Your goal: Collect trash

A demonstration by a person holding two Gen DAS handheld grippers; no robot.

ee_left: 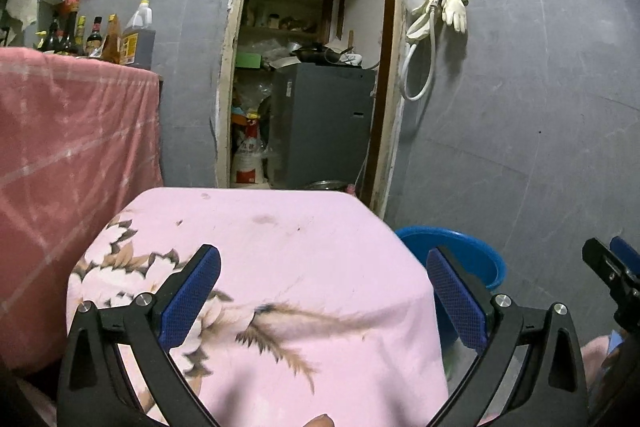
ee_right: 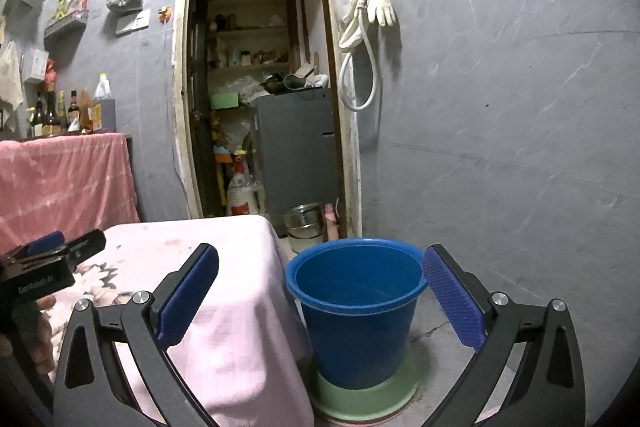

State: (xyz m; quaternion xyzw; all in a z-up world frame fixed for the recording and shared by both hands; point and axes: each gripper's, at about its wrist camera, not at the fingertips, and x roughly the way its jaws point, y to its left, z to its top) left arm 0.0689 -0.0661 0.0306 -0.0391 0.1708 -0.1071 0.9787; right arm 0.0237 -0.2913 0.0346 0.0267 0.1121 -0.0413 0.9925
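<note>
1. Step in hand, my read: scan for trash. None is visible on the pink floral cloth (ee_left: 280,267) covering the small table, and none between either gripper's fingers.
2. Drop target is likely the blue bucket (ee_right: 356,307). It sits straight ahead of the right gripper (ee_right: 320,295), just right of the covered table, on a green base (ee_right: 368,395) on the floor. What shows of its inside looks empty.
3. Left gripper (ee_left: 324,295): spread wide, holding nothing, touching nothing. It hovers over the cloth, with the table top ahead and below it.
4. Right gripper: also spread wide and empty. The bucket rim shows between its blue pads (ee_right: 188,295), but I see no contact.
5. To do it well: keep the jaws released until an item is framed between the pads, and pinch the item only, not the cloth, since the fabric would snag and drag.
6. Once something is picked, carry it over the bucket mouth, centre it, then release from low so it doesn't bounce off the rim.
7. The bucket sits close to the cloth edge, so keep clear of the drape when swinging across.
</note>
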